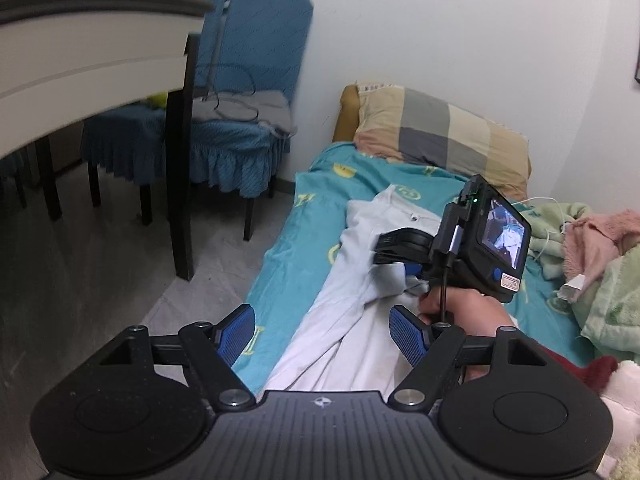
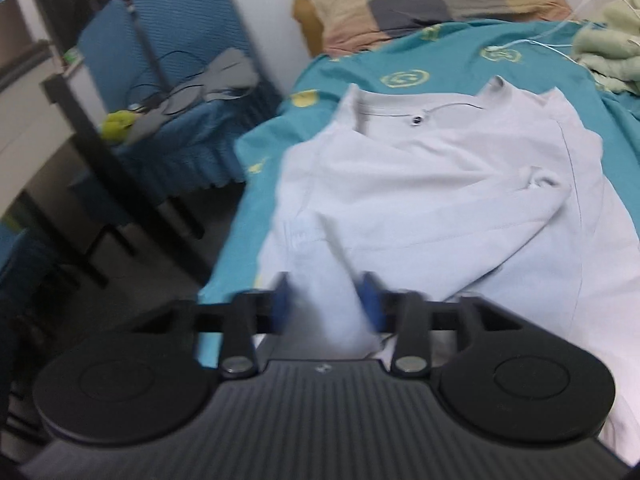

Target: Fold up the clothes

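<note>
A white wall backed a bed covered with a teal sheet, with a checked pillow at its head, green and pink blankets heaped along one side, and blue-covered chairs and a table on the floor beside it. A pale shirt lay spread on the sheet, collar toward the pillow, partly folded over itself. The left gripper hovered above the shirt with jaws wide apart and holding nothing, while the right gripper had its jaws pinched on a bunched fold of the shirt.
</note>
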A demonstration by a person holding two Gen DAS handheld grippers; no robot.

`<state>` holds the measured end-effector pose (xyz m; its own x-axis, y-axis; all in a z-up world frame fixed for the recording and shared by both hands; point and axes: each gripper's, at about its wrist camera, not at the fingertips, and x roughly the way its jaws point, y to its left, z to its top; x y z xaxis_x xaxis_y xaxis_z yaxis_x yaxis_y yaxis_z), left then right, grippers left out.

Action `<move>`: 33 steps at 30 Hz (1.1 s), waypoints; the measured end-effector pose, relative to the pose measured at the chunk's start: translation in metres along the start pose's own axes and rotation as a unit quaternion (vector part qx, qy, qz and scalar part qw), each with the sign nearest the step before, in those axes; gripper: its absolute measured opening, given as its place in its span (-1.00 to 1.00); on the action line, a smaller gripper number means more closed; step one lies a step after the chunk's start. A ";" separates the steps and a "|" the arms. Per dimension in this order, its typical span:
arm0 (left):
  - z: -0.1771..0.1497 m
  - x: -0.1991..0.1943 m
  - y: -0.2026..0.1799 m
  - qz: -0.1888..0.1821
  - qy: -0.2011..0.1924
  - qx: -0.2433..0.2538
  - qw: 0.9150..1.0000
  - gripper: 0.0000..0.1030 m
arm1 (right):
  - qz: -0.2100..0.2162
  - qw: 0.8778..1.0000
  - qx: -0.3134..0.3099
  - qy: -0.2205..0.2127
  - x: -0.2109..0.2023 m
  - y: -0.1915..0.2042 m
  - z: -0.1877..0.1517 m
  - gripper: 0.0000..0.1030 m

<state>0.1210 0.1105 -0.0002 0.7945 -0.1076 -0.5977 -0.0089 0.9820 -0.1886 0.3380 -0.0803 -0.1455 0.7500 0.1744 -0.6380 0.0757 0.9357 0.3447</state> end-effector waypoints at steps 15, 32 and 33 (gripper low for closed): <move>-0.009 0.025 0.003 -0.027 0.076 -0.011 0.997 0.48 | 0.036 0.993 0.113 0.013 -0.042 -0.083 -0.012 -0.82; -0.036 0.026 -0.016 -0.057 0.210 0.022 0.976 0.47 | 0.059 0.996 0.051 0.037 -0.298 -0.150 -0.097 0.49; -0.036 0.021 -0.006 -0.051 0.217 0.012 0.975 0.47 | 0.064 0.996 0.058 0.035 -0.307 -0.157 -0.106 0.49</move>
<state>0.1160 0.0964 -0.0397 0.4584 -0.2559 -0.8511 0.0758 0.9654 -0.2494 0.0267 -0.2481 -0.0768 0.7106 0.3142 -0.6296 0.0621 0.8633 0.5009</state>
